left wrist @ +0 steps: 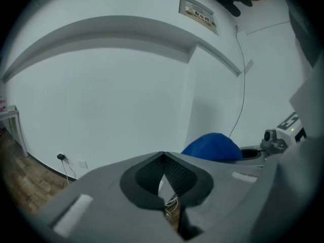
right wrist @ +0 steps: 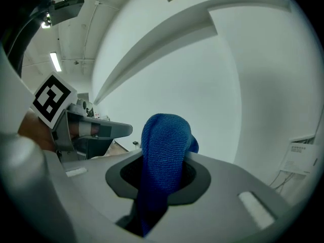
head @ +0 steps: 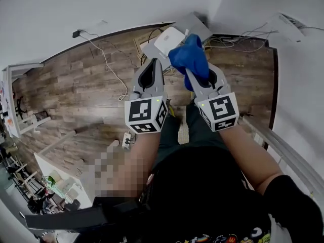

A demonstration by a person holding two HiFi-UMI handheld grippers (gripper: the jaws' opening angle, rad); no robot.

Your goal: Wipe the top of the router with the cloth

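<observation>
The right gripper was pinched on the blue cloth: in the right gripper view the cloth filled the gap between the jaws and bulged out past their tips. The left gripper had its jaws pressed together at the tips with nothing between them, as the left gripper view showed. That view also caught the cloth off to its right. The router, a white rounded slab, lay on a grey box by the wall, on the wood floor. From the head view the cloth overlapped the router's near corner, but contact could not be told. Both gripper views looked onto bare wall and not onto the router, so the cloth was probably held clear of it. By that reading the cloth was in hand and brought towards the router, while the wiping of the top was yet to be done. Counted: one router, one cloth and two grippers, with one grey box under the router; several cables trailed over the floor.
</observation>
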